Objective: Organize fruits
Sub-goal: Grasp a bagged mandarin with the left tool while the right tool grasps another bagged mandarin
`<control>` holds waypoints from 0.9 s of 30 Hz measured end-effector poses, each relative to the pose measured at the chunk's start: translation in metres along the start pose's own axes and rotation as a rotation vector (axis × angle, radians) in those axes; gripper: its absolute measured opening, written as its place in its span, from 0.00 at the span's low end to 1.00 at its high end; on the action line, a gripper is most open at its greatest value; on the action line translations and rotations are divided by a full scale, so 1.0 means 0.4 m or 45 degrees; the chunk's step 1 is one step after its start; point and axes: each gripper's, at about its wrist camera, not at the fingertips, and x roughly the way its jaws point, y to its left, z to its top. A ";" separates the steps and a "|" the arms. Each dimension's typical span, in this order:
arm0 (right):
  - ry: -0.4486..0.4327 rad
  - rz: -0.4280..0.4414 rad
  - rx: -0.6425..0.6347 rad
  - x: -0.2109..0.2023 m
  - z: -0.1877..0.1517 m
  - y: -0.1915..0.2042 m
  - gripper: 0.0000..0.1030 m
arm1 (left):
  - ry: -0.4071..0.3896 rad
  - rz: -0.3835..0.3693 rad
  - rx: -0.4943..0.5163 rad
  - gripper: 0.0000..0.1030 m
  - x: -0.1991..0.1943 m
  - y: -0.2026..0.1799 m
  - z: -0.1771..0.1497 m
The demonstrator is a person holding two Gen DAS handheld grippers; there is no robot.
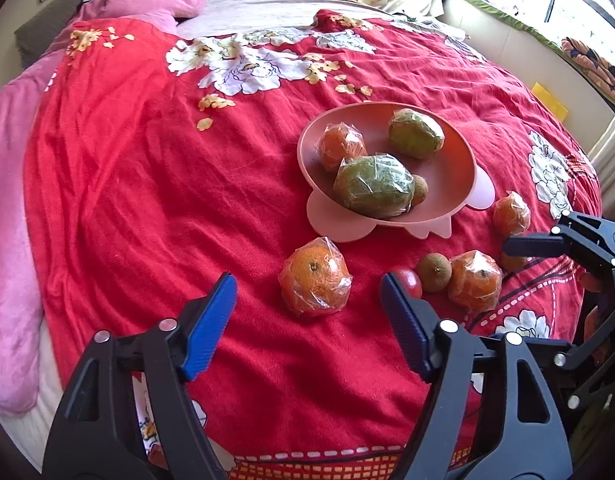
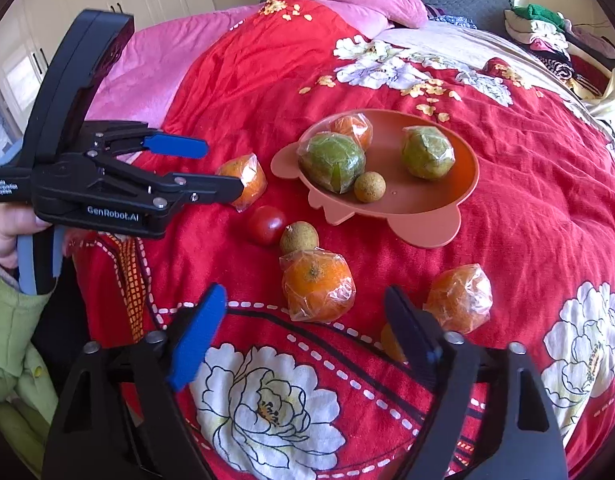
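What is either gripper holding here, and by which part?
Nothing. The left gripper and right gripper both stand open around wrapped oranges, pads not touching.

A red bedspread (image 1: 147, 208) with white and yellow flowers is filling the middle of the frame. A pink blanket (image 1: 11, 240) is lying along the left edge. The salmon pink plate (image 1: 455, 184) is carrying green wrapped fruits (image 1: 373, 186) and an orange one (image 1: 341, 146). At the bottom, blue pads (image 1: 209, 324) are showing on black gripper arms.
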 end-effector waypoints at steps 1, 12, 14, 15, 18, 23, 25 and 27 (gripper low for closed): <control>0.005 0.002 0.001 0.006 0.001 -0.002 0.69 | 0.003 -0.005 0.003 0.62 0.003 0.001 0.001; 0.047 -0.007 -0.017 0.057 0.000 -0.015 0.42 | 0.033 -0.048 0.010 0.51 0.038 0.009 0.015; 0.045 -0.012 -0.025 0.061 0.002 -0.014 0.41 | 0.044 -0.057 0.014 0.47 0.047 0.007 0.015; 0.045 -0.014 -0.026 0.061 0.003 -0.013 0.41 | 0.050 -0.064 0.018 0.46 0.053 0.005 0.015; 0.043 -0.011 -0.025 0.062 0.004 -0.015 0.40 | 0.069 -0.071 0.018 0.41 0.071 0.005 0.014; 0.042 -0.010 -0.021 0.061 0.005 -0.016 0.40 | 0.087 -0.091 0.002 0.37 0.096 0.013 0.008; 0.040 -0.009 -0.019 0.061 0.005 -0.016 0.40 | 0.085 -0.093 -0.003 0.33 0.097 0.016 0.007; 0.037 -0.008 -0.014 0.058 0.004 -0.016 0.40 | 0.085 -0.102 -0.009 0.33 0.099 0.019 0.007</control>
